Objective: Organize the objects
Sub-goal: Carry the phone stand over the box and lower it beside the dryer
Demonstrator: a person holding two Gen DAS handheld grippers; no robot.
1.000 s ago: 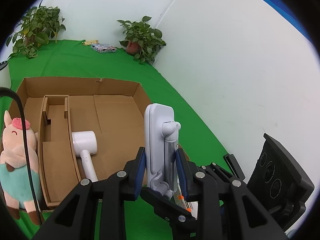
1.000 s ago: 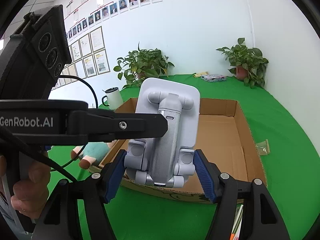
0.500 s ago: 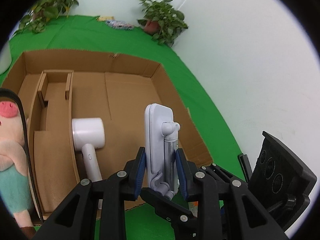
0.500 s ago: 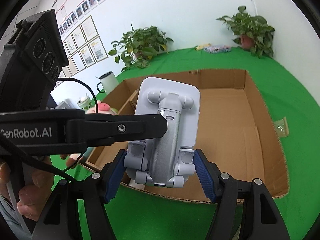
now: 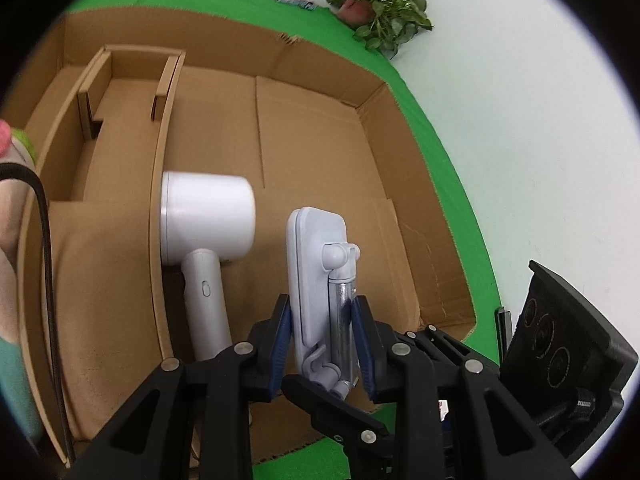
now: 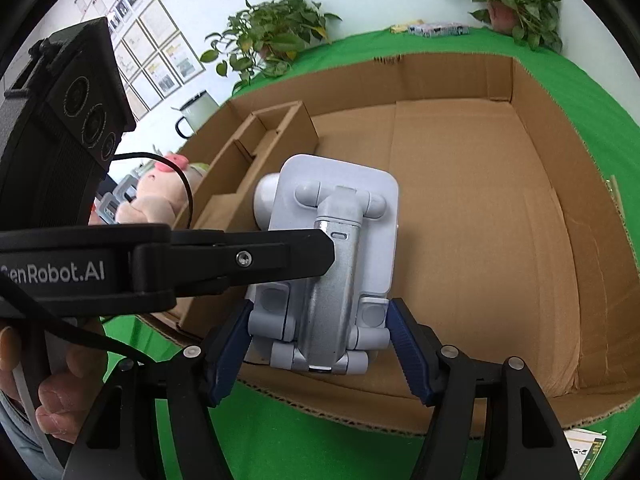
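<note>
The folded phone stand (image 5: pixel 320 280) is pinched between the blue pads of the left claw (image 5: pixel 323 354), edge-on and upright above the cardboard box (image 5: pixel 312 128). The right claw (image 6: pixel 320 350) is set around the stand's base, its jaws spread slightly wider than it, contact unclear. A hair dryer (image 5: pixel 204 240) lies in the box beside a divider. A plush pig (image 6: pixel 160 196) outside the box is partly hidden.
</note>
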